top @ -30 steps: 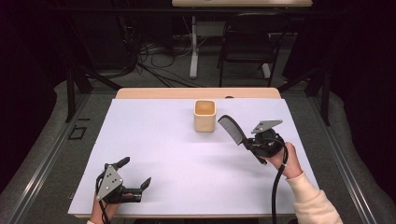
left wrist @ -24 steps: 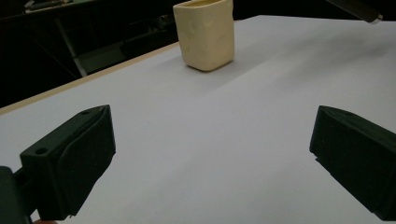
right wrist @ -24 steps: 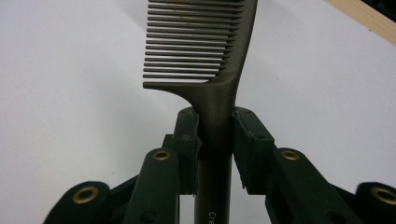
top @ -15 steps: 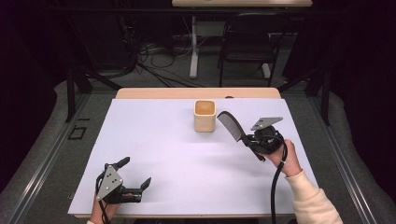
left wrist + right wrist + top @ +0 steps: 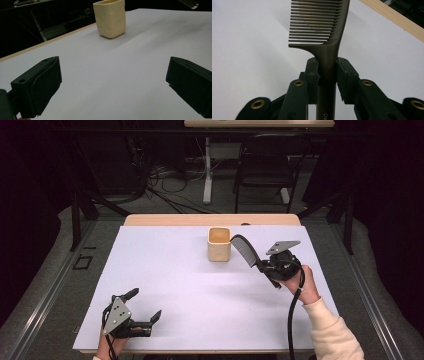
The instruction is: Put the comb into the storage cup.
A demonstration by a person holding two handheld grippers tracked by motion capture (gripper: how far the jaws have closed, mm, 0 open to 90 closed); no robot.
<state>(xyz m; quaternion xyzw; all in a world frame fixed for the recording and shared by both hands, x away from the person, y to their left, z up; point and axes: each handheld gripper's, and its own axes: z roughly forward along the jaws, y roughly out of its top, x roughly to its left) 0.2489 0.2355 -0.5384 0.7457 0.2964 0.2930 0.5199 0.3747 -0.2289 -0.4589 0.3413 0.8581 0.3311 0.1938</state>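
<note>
Comb (image 5: pixel 324 27) teeth in right gripper view

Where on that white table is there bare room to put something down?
Nearly everywhere: the white table is bare between the left gripper and the cream cup. It is crowded only beside the cup, where the right gripper holds a comb.

Two matte black hand-held grippers: left gripper (image 5: pixel 142 305) and right gripper (image 5: pixel 261 265), both nearer the seated side than the cup (image 5: pixel 219 244). Blocky black jaw pads with small round holes on the left one. Brass-ringed pivot holes (image 5: pixel 298 82) along the dark linkage arms of the right one. Grey three-cornered plate (image 5: pixel 116 315) atop the left, another (image 5: pixel 282 246) atop the right. Thick black cable (image 5: pixel 291 320) trailing from the right gripper. Cream long sleeve (image 5: pixel 332 332) on the right arm.
</note>
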